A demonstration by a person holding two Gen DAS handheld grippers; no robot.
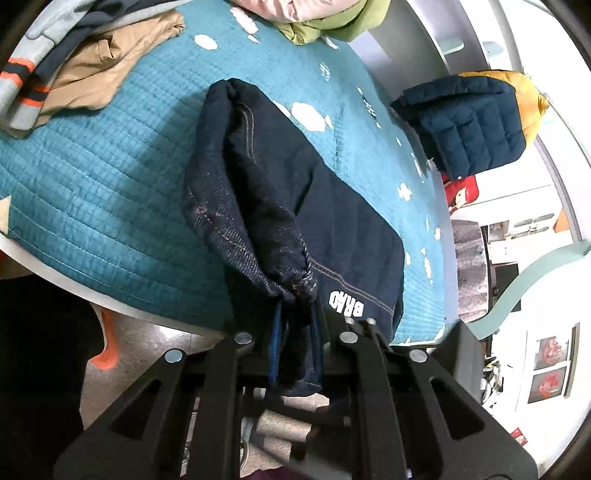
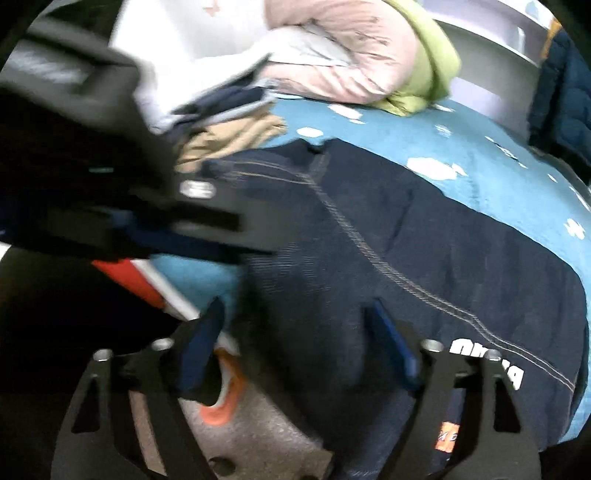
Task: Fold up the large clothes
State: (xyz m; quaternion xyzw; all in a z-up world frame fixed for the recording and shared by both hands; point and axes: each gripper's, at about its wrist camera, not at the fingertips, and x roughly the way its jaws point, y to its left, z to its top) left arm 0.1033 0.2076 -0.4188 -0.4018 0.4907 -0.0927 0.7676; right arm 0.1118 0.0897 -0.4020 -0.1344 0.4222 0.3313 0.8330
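Dark blue jeans (image 1: 314,206) with tan stitching and white lettering lie folded on a teal quilted bed cover (image 1: 92,184). My left gripper (image 1: 295,317) is shut on a bunched edge of the jeans at the bed's near edge and lifts that fold. In the right wrist view the jeans (image 2: 424,251) fill the middle. My right gripper (image 2: 295,332) is open, its blue pads either side of the near edge of the jeans, not closed on them. The left gripper's black body (image 2: 92,166) shows blurred at the left.
Folded tan and grey clothes (image 1: 74,66) sit at the bed's far left. Pink and green garments (image 1: 314,18) lie at the far end. A navy and yellow puffer jacket (image 1: 472,118) lies at the right edge. An orange-soled slipper (image 2: 221,398) is on the floor below.
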